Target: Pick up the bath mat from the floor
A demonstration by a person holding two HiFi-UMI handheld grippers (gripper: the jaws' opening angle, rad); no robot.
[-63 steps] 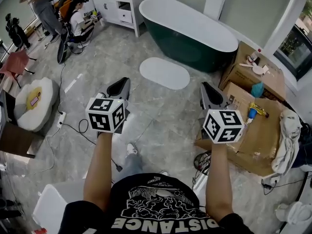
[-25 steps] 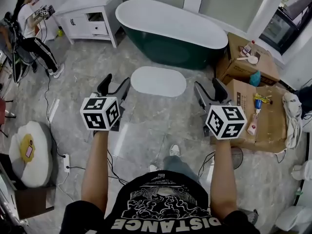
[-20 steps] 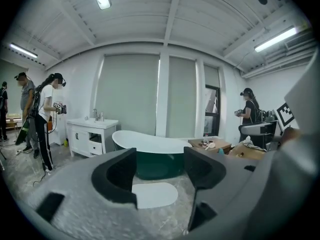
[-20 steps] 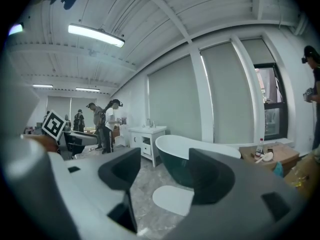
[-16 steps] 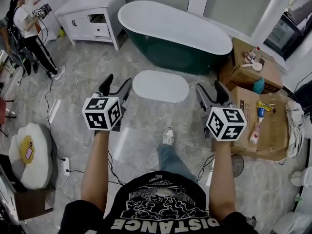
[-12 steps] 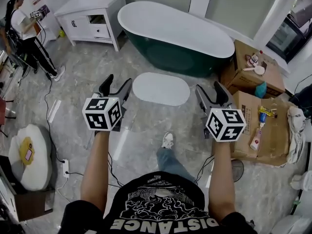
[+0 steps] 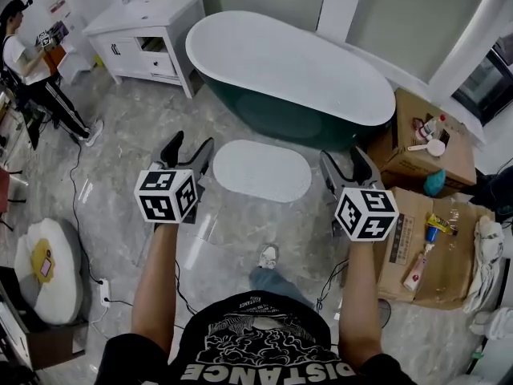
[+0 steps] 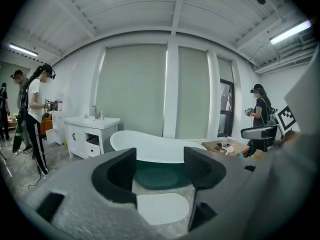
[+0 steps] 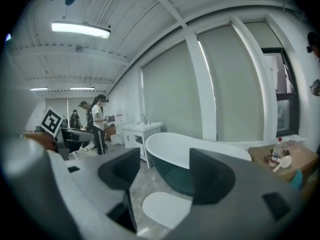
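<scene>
Approach to the mat. The white oval bath mat point(image 7: 261, 171) lies flat on the grey marbled floor point(image 7: 120, 143), just beside the long wall of the dark green bathtub with a white inside point(image 7: 280, 115). That is presumably where someone stepping out of the tub would want it. Nothing rests on the mat and nothing touches it.

The person stands a step short of it, one white shoe point(image 7: 268, 256) forward. Both arms are held out level at about chest height. The left gripper point(image 7: 192, 144) points towards the mat's left end and the right gripper point(image 7: 345, 160) towards its right end, so the mat sits between the two lines of reach. This spacing suggests a two-ended lift, which would suit a limp, wide sheet that is likely to sag if raised from one point.

Each gripper's jaws stand apart with only air between them. Through the gap in either gripper view the mat shows well below and ahead, so both claws appear readied for a grasp, not engaged in one.

The brown cardboard boxes point(image 7: 429, 139) crowd the right side, and the white vanity cabinet point(image 7: 148, 14) stands off to the left. The open floor in front of the mat is therefore the natural line of approach. Stooping down to an edge is judged to be the step in hand.
</scene>
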